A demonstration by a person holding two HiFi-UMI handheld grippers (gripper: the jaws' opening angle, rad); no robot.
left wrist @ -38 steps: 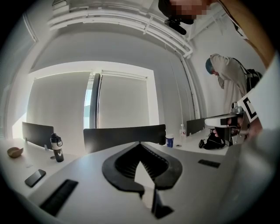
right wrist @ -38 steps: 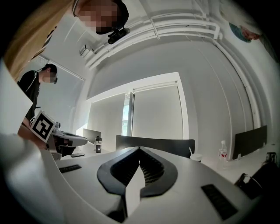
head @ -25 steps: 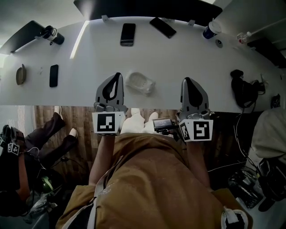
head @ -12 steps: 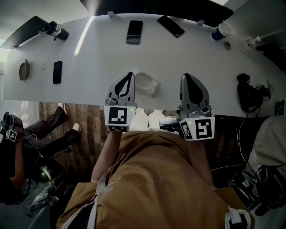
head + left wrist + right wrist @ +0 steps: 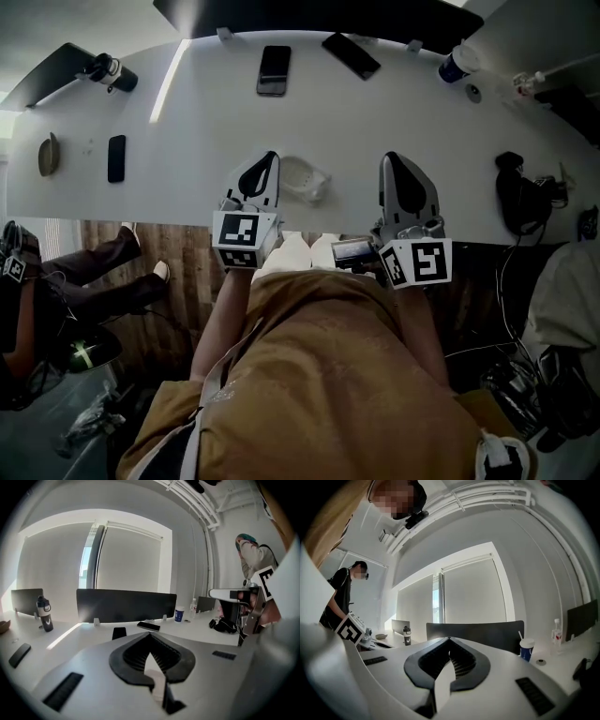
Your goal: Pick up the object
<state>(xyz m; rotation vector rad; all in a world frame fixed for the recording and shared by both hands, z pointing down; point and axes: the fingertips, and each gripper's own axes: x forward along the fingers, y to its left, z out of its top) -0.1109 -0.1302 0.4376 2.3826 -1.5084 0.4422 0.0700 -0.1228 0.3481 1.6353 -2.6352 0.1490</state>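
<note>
- Pale translucent object (image 5: 305, 178): lies on the white table (image 5: 394, 112) near its front edge, between the two grippers and closer to the left one; nothing grips it.
- Left gripper (image 5: 269, 157): held over the table edge, tips just beside the object. Its own view shows the jaws (image 5: 149, 635) together with nothing between them.
- Right gripper (image 5: 389, 159): held level with the left, apart from the object, jaws likewise together and empty (image 5: 449, 641).
- Farther back on the table: two dark phones (image 5: 273, 70) (image 5: 351, 55) by the black screen (image 5: 309, 14), and a blue cup (image 5: 455, 64) at the right.
- At the left: a third phone (image 5: 115, 158), a dark bottle (image 5: 110, 71).
- At the right edge: a black tangle of cables (image 5: 517, 192).
</note>
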